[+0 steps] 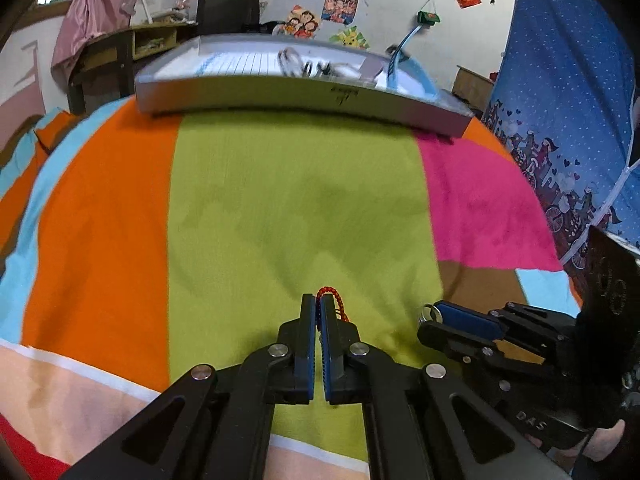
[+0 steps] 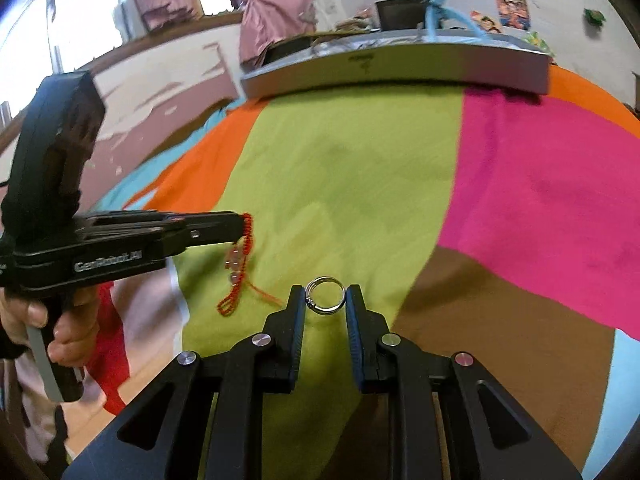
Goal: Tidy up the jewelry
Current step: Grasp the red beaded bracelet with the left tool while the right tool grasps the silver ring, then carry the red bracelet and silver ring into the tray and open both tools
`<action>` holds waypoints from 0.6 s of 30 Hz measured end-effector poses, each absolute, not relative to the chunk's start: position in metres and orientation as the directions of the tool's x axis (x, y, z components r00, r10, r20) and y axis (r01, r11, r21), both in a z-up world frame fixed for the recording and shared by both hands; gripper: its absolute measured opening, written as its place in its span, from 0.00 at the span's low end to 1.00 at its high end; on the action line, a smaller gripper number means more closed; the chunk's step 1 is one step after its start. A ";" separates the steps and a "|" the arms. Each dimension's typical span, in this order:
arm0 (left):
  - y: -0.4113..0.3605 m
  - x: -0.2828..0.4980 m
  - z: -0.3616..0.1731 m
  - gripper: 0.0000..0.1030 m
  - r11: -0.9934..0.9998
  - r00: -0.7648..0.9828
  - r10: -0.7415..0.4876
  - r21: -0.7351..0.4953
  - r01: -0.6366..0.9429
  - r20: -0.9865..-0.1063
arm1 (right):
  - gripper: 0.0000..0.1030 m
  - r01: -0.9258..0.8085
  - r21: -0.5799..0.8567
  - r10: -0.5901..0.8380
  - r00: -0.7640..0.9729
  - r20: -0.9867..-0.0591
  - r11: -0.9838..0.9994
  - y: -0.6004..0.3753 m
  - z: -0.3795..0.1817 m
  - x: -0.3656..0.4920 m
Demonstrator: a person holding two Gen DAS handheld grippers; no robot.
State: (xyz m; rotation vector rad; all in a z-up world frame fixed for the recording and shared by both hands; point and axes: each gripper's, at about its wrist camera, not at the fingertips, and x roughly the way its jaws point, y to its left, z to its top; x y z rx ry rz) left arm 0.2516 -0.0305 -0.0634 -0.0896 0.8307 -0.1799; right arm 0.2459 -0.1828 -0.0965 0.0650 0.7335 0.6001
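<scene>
The left gripper (image 1: pixel 319 312) is clamping its jaws tight on a red braided cord bracelet (image 2: pixel 240 264), whose pale beads and looped tail are dangling clear of the cloth in the right wrist view. Just to its right, the right gripper (image 2: pixel 324 300) is holding a thin silver metal ring (image 2: pixel 325 295) between its jaws, which are standing narrow, the blue pads pressing the ring's two sides. Both pieces are sitting low over the green panel, well short of the shallow grey rectangular jewelry tray (image 1: pixel 280 100) lying at the far edge. By my reading the task is partway through: the tray is already showing some silvery pieces (image 1: pixel 304 65) and a light blue ribbon-like strip (image 1: pixel 404 46) inside it, though blur is hiding what they are, and these two picked-up items are waiting to be carried across and set down. No other loose jewelry is showing on the cloth. The surface is a soft patchwork cloth (image 1: pixel 280 208) in orange, lime green, pink, brown and light blue; whether a bed or something else lies beneath I cannot tell. Around it, pink fabric (image 2: pixel 276 4) is hanging near a window, a dark chair (image 1: pixel 228 10) is standing at a wooden desk, cartoon posters (image 1: pixel 340 2) are dotting the white wall, and a blue patterned curtain (image 1: pixel 568 92) is hanging at the right.
</scene>
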 end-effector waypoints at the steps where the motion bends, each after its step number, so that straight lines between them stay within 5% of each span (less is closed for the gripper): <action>1: -0.031 0.250 -0.059 0.03 0.981 0.664 -0.192 -0.146 0.125 -0.723 | 0.18 -0.486 0.266 0.537 0.589 -0.604 0.832 -0.188 -0.095 0.245; 18: 0.003 0.320 0.047 0.03 0.996 0.805 -0.066 -0.080 0.023 -0.589 | 0.18 -0.534 0.175 0.549 0.701 -0.455 0.827 -0.183 -0.005 0.303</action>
